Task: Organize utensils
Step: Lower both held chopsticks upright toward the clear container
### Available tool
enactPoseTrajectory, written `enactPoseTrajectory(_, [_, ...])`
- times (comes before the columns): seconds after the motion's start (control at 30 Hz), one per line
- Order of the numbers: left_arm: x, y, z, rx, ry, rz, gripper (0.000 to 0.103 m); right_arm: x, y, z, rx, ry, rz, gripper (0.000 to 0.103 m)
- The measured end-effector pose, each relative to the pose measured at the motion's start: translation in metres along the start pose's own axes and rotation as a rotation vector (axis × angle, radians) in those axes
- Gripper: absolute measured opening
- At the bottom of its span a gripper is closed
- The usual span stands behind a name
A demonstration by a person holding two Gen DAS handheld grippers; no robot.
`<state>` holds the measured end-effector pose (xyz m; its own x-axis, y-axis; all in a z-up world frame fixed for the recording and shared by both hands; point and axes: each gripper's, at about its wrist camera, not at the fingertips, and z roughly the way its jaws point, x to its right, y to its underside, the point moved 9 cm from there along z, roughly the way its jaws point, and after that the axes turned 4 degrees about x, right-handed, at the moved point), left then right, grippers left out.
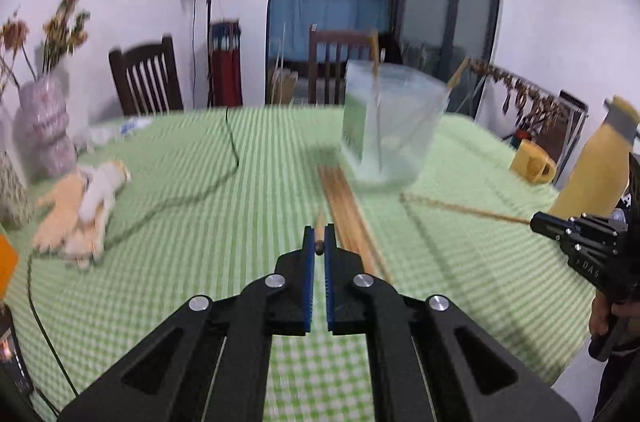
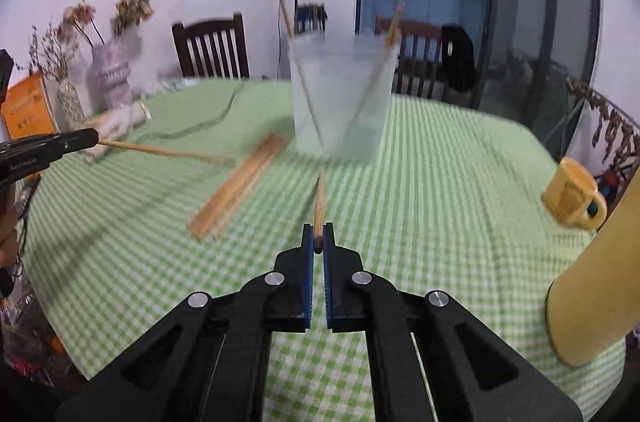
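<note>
One thin wooden chopstick is clamped in the left claw, another in the right claw. The remaining bundle of loose chopsticks lies on the green-checked worktop at ten o'clock in the right view, before the translucent plastic container. A yellow mug's blue handle is shown only there.

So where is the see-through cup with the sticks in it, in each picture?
Left wrist view: the clear container stands on the table right of centre, beyond the loose chopsticks.
Right wrist view: it stands at top centre, straight ahead of the right gripper.
Shared landmark: the yellow mug, at the right in both.
</note>
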<state>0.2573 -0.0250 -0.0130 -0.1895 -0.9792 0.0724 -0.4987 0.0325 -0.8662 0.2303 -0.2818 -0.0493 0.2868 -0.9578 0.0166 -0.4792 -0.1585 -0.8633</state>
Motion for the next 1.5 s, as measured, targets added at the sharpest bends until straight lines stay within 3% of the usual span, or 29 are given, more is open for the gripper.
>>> enactPoseTrajectory(0.33, [0.028,-0.069,-0.022,0.139,0.039,0.077,0.001,0.011,-0.047,-0.026,0.12,-0.001,-0.028,0.004])
enactPoseTrajectory(0.5, [0.042,-0.095,-0.025,0.16,0.083,0.064,0.001,0.015,-0.07,-0.03,0.151,-0.018,-0.033,0.004])
enactPoseTrajectory(0.77, [0.073,-0.105,-0.021,0.144,0.173,0.063,0.001,0.018,-0.081,-0.021,0.152,-0.026,-0.024,0.004])
enactPoseTrajectory(0.93, [0.095,-0.109,0.005,0.08,0.232,0.078,0.001,0.024,-0.089,-0.013,0.135,-0.043,-0.012,0.004])
enactPoseTrajectory(1.07, [0.109,-0.107,0.044,0.022,0.226,0.099,0.002,0.036,-0.098,-0.002,0.114,-0.049,0.027,0.004])
enactPoseTrajectory(1.5, [0.127,-0.119,0.06,0.027,0.2,0.16,0.002,0.043,-0.104,0.008,0.116,-0.028,0.032,0.005])
